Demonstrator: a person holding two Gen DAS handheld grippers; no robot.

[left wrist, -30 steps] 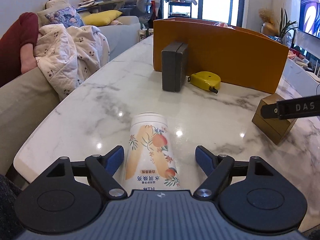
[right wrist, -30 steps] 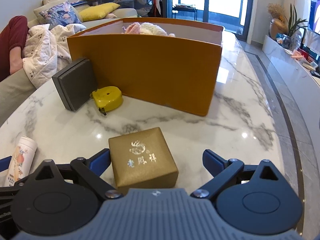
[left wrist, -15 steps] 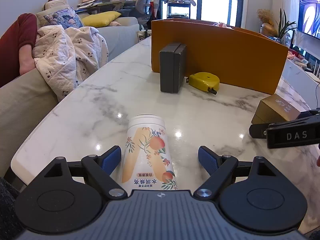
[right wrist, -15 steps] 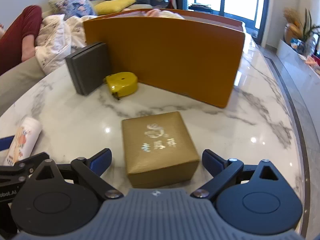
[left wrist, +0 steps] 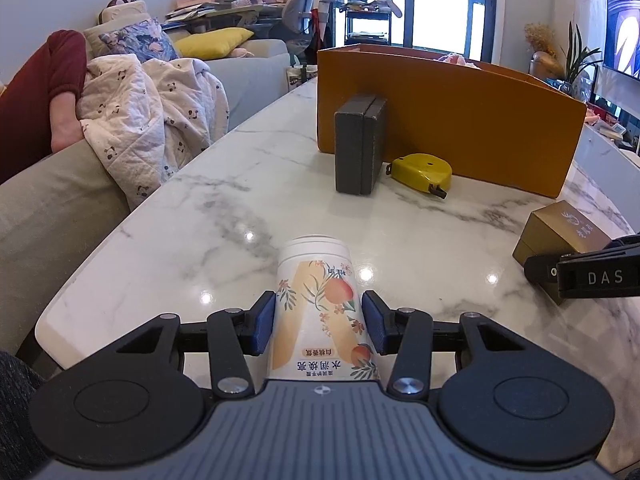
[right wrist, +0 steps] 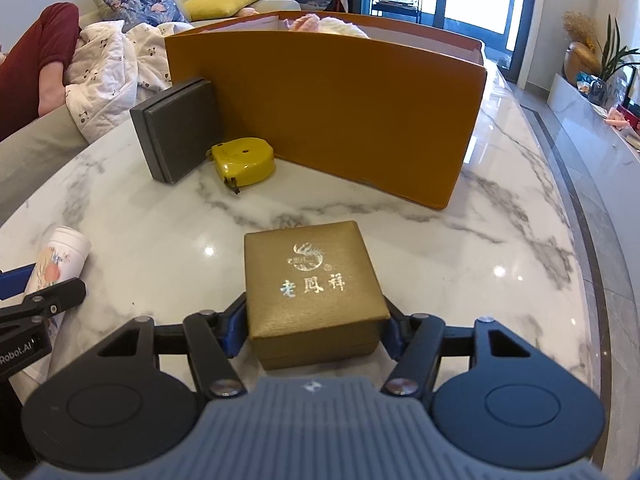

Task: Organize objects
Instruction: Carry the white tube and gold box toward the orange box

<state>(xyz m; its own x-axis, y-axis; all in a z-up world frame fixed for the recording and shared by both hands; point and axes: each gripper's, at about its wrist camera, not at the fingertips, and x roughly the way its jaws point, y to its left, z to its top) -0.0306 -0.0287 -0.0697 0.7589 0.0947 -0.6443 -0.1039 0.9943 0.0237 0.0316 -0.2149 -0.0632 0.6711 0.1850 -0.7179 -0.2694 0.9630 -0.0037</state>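
Observation:
My left gripper [left wrist: 319, 322] is shut on a white bottle with a peach print [left wrist: 320, 304] that lies on the marble table [left wrist: 180, 216]. The bottle also shows at the left of the right wrist view [right wrist: 56, 260]. My right gripper [right wrist: 312, 322] is shut on a gold gift box with silver lettering [right wrist: 312, 280], also seen in the left wrist view [left wrist: 560, 232]. Both objects rest on the tabletop.
A large orange box [right wrist: 340, 104] [left wrist: 460, 112] stands at the back with soft pink and white items inside. A dark grey case [right wrist: 176, 128] [left wrist: 360, 144] leans against it, and a yellow tape measure [right wrist: 244, 160] [left wrist: 422, 170] lies beside it. A sofa with a blanket [left wrist: 152, 120] is left of the table.
Both grippers have closed: the left onto the bottle, the right onto the gold box. Both were open around these objects before.

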